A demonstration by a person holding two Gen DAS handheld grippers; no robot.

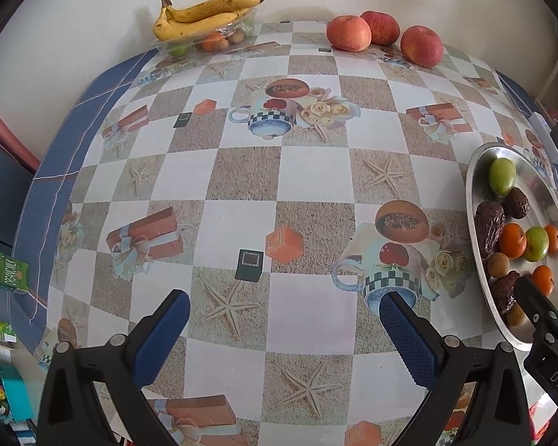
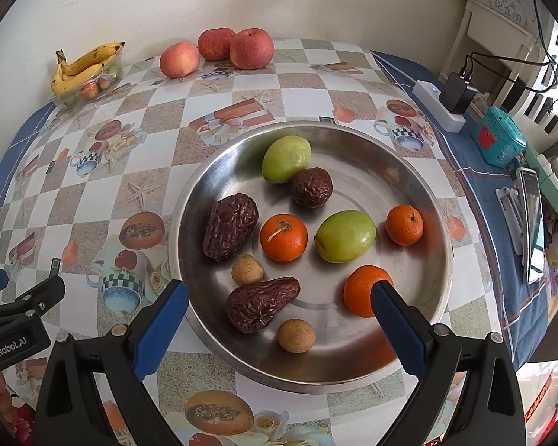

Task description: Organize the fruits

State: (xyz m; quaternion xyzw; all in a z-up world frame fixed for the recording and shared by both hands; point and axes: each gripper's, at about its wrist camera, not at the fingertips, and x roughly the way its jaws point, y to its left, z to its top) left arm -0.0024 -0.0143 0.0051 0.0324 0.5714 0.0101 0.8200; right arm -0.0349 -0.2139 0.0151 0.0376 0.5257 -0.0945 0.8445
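A steel plate (image 2: 409, 171) holds two green fruits (image 2: 286, 159), three small oranges (image 2: 283, 237), three wrinkled dark dates (image 2: 230, 226) and two small brown round fruits (image 2: 296, 335). My right gripper (image 2: 279, 297) hangs open over the plate's near side, a date (image 2: 260, 304) between its fingers and untouched. My left gripper (image 1: 284, 306) is open above bare tablecloth, left of the plate (image 1: 476, 171). At the back stand three apples (image 1: 348, 33) and a clear tray (image 1: 204, 42) topped with bananas (image 1: 201, 15).
The table wears a checkered cloth (image 1: 241, 171) with printed cups and gifts. Right of the plate lie a power strip with charger (image 2: 442, 106), a teal box (image 2: 498, 141) and a phone (image 2: 534, 223). A wall runs behind the table.
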